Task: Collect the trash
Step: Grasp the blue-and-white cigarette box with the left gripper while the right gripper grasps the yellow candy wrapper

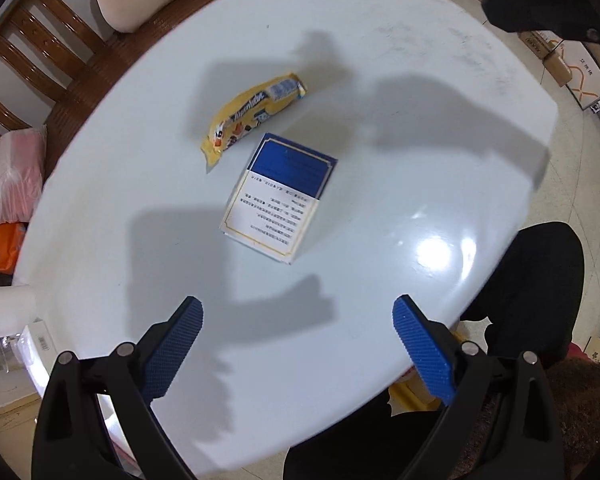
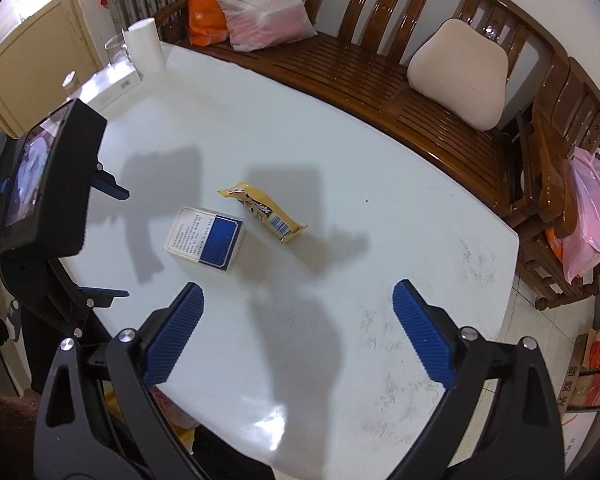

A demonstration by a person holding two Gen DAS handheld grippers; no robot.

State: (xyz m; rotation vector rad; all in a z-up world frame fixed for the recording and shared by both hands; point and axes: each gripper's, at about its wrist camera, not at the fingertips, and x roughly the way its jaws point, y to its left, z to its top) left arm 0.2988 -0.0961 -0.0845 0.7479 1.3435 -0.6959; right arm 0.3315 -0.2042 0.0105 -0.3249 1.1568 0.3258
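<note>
White table (image 1: 380, 60) carrying two pieces of trash, seen from both wrist cameras. The first is a yellow snack wrapper (image 1: 252, 114) (image 2: 265, 212) printed with a dark, slanted brand word that is too blurred to read with confidence, small cartoon pictures, and a barcode patch near one end. The second is a flat blue-and-white box (image 1: 280, 196) (image 2: 206, 237): one part of its top face is a solid blue panel, the other part white with several lines of small print, too small to read, all inside a thin gold border. The two items lie just beside each other near the middle of the table, not touching; in the left wrist view the wrapper is farther and to the left of the box.

The left gripper (image 1: 298, 314) has its two blue ribbed fingers (image 1: 172, 348) spread wide apart above the near edge of the table, with nothing between them. The right gripper (image 2: 298, 300) likewise stands wide apart and empty, short of the box and wrapper; the left tool's body shows at the left of its view.

Beyond the table: one wooden bench (image 2: 380, 80) holding one beige cushion (image 2: 458, 72), one orange bag (image 2: 204, 16) and one clear plastic bag (image 2: 260, 8); one pink bag (image 2: 592, 216) hangs on a chair at right. One white paper roll (image 2: 144, 46) stands at the table's far left corner. Cardboard boxes (image 1: 572, 64) with printed characters, not legible, sit on the floor.
</note>
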